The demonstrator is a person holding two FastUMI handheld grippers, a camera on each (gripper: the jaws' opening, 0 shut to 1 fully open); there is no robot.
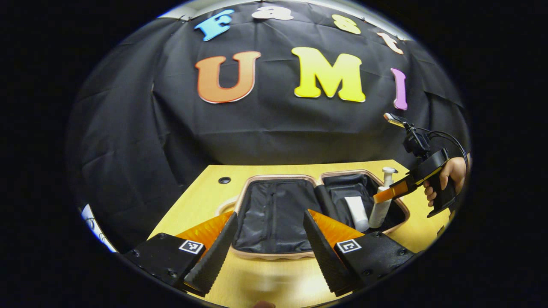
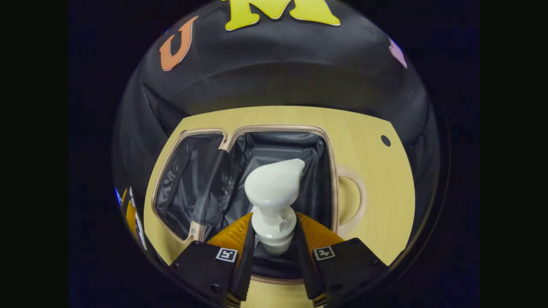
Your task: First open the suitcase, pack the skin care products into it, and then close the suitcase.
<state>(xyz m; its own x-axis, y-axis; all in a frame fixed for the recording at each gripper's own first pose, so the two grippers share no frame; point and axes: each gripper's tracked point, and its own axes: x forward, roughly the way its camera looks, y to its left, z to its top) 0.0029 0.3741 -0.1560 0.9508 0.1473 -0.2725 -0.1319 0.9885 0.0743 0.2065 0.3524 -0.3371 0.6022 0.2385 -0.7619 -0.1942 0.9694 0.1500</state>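
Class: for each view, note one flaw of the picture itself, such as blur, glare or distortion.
Left gripper view: fisheye bends the table edge; the near tabletop is smeared and glary between the tongs. Right gripper view: the pump bottle looms swollen, its head soft; the suitcase rim bows.

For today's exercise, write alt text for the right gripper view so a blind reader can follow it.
The right gripper is closed on the neck of a white pump bottle, holding it upright over the dark lining of an open suitcase. The suitcase lies flat on a yellow wooden table.
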